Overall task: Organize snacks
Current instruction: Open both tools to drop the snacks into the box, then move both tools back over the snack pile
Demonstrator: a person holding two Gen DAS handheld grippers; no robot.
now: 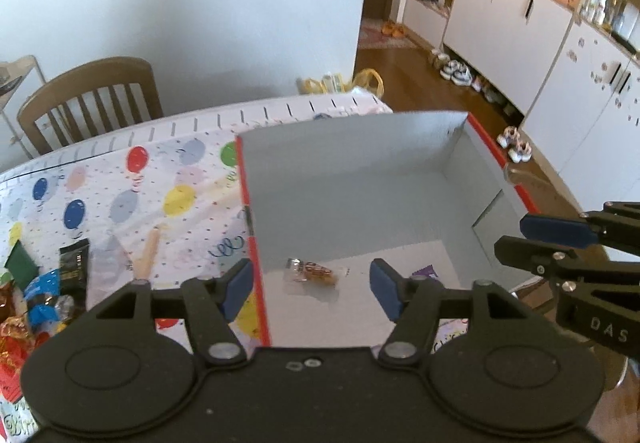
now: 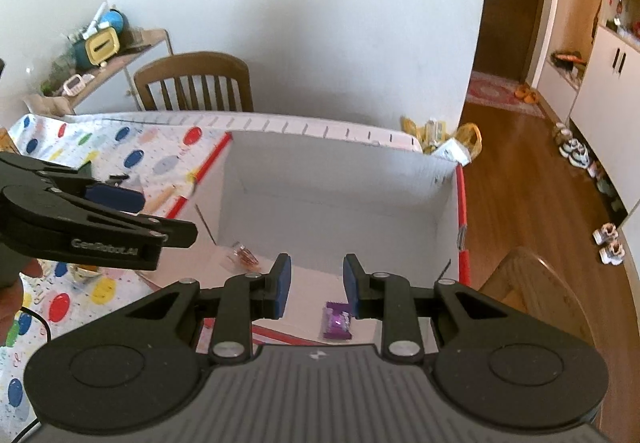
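Looking along the left gripper [image 1: 310,289], we find its fingers spread wide with nothing between them, hovering over the near left wall of the open red-edged box [image 1: 460,147]. On the box floor, straight ahead between the pads, lies a clear-wrapped brown snack [image 1: 312,271], its long axis running across our line of sight; a purple snack [image 1: 424,271] peeks out behind the right pad. The unsorted snack pile [image 1: 36,299] sits on the balloon-print worktop [image 1: 120,179], at its near left edge, well to the left of this gripper and outside the box. The right gripper [image 1: 560,239] shows at the right edge of this view, above the box's right wall.

From the right gripper's [image 2: 316,285] own camera, we see its fingers moderately apart and empty, poised above the near part of the box. The purple snack lies on the box floor just below the gap, close to the near wall, long axis pointing roughly away from us. The clear-wrapped snack rests farther left on the floor. The left gripper [image 2: 132,217] crosses the left side, between us and the pile.

We judge the left gripper far nearer the pile; it must swing leftward, away from the box.
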